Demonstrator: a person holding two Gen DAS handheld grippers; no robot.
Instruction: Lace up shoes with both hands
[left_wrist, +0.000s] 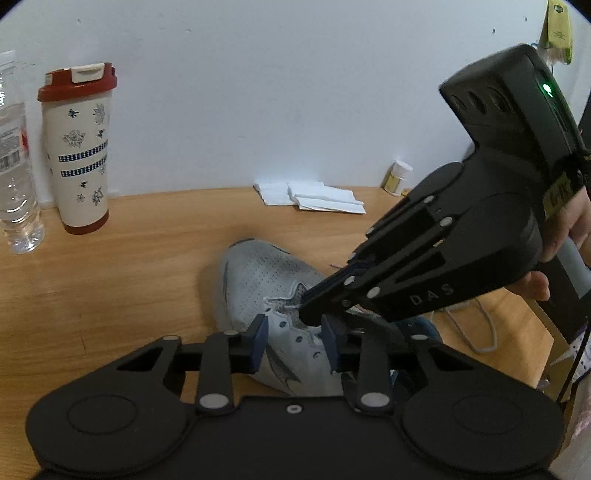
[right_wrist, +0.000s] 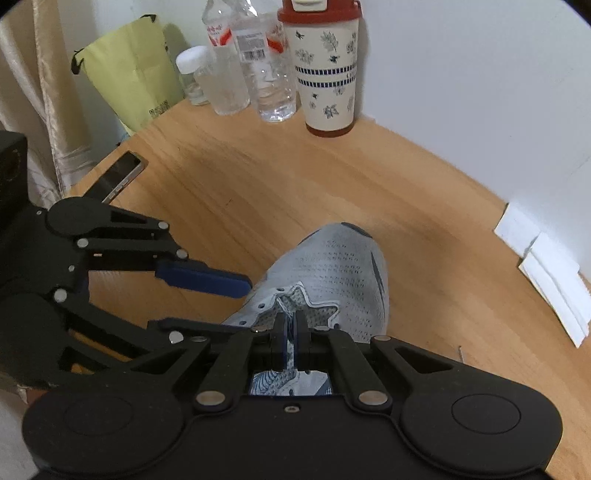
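Note:
A light grey mesh shoe lies on the wooden table, toe pointing away; it also shows in the right wrist view. My left gripper is open, its blue-padded fingers straddling the eyelet side of the shoe. My right gripper is shut, tips down at the top of the tongue opening; what it pinches is hidden. In the left wrist view the right gripper comes in from the right. A grey lace trails loose on the table to the right of the shoe.
A floral tumbler with a red lid and water bottles stand at the back left. Folded white tissues and a small pill bottle lie by the wall. A phone lies at the table's left edge.

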